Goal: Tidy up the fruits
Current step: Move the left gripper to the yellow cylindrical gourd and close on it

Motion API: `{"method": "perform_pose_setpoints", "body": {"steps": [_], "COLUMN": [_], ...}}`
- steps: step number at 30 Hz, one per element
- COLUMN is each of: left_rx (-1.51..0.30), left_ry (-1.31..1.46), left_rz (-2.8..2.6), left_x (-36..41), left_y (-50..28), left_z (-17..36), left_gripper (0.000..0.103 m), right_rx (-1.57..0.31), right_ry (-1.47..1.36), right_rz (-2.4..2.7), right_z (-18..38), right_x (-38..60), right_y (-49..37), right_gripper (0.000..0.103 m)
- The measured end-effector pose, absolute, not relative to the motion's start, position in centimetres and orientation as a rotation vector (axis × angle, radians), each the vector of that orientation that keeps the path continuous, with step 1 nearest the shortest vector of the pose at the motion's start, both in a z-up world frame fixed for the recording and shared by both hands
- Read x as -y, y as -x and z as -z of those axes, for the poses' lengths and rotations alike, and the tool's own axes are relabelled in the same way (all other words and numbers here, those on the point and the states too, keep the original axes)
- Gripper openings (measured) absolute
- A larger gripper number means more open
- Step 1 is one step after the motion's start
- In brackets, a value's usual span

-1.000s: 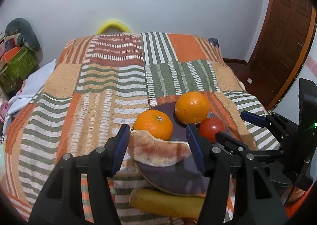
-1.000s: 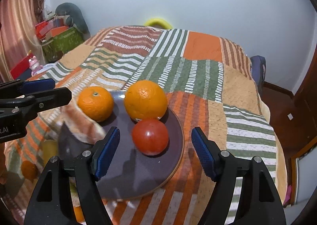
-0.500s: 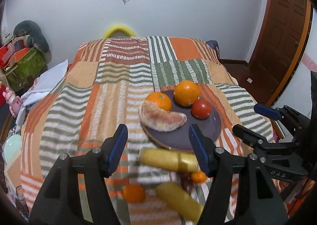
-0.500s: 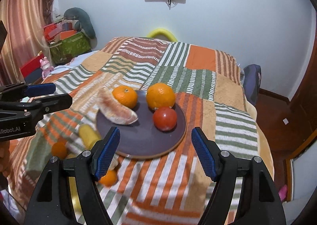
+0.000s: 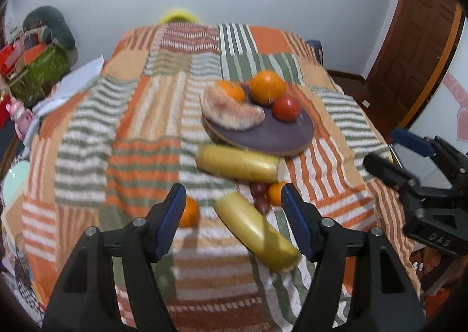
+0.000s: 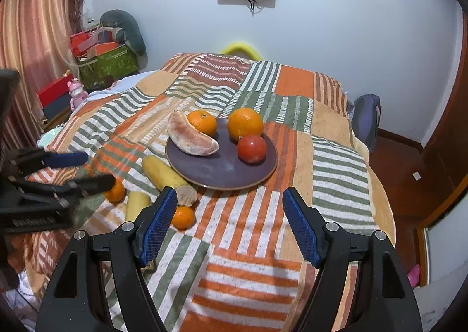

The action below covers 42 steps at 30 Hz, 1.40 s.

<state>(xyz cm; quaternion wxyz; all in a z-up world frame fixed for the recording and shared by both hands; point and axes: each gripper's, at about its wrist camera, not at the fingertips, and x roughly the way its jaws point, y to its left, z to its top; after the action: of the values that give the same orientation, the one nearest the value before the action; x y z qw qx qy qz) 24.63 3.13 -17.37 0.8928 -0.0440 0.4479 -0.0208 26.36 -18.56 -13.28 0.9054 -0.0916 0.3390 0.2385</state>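
A dark round plate (image 6: pixel 222 171) (image 5: pixel 275 136) lies on the striped bedspread. On it are a pomelo wedge (image 6: pixel 191 139) (image 5: pixel 232 111), a small orange (image 6: pixel 202 122), a large orange (image 6: pixel 245 124) (image 5: pixel 267 87) and a red tomato (image 6: pixel 251 148) (image 5: pixel 286 108). Beside the plate lie two yellow fruits (image 5: pixel 237 167) (image 5: pixel 256 232), two small oranges (image 6: pixel 182 216) (image 5: pixel 188 215) and dark grapes (image 5: pixel 260 194). My left gripper (image 5: pixel 234 215) is open and empty above the near yellow fruit. My right gripper (image 6: pixel 229 221) is open and empty, short of the plate.
The patchwork bedspread (image 6: pixel 292 115) covers the whole bed. Boxes and a grey cushion (image 6: pixel 125 28) stand at the left wall. A wooden door (image 5: pixel 415 39) is at the right. A dark bag (image 6: pixel 367 118) sits at the bed's far right corner.
Both grippers have pulled back and up from the plate. The pomelo wedge stays on the plate, and the loose fruits in front of it have come into view.
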Motion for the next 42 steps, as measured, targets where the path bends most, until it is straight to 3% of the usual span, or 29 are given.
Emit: {"method": "perform_pose_setpoints", "body": {"steps": [13, 24, 31, 39, 42], "left_rx": [-1.077, -1.054, -1.053, -1.074, -1.065], "left_ry": [0.149, 0.163, 0.139, 0.149, 0.157], "left_rz": [0.030, 0.102, 0.092, 0.117, 0.110], "left_x": [-0.7, -3.3, -5.9, -6.1, -6.1], "left_y": [-25.5, -24.4, -23.5, -25.0, -25.5], "left_z": [25.1, 24.5, 24.1, 25.0, 25.3], "left_gripper": [0.067, 0.040, 0.037, 0.038, 0.038], "right_rx": [-0.735, -0.783, -0.801, -0.869, -0.883], "right_ry": [0.178, 0.183, 0.218, 0.214, 0.191], "right_rz": [-0.487, -0.559, -0.628, -0.670, -0.693], "right_z": [15.0, 17.1, 18.4, 20.2, 20.5], "right_x": [19.5, 17.1, 13.8, 11.9, 12.0], "right_y": [-26.1, -27.4, -28.7, -30.8, -31.0], "right_gripper": [0.072, 0.072, 0.071, 0.054, 0.054]}}
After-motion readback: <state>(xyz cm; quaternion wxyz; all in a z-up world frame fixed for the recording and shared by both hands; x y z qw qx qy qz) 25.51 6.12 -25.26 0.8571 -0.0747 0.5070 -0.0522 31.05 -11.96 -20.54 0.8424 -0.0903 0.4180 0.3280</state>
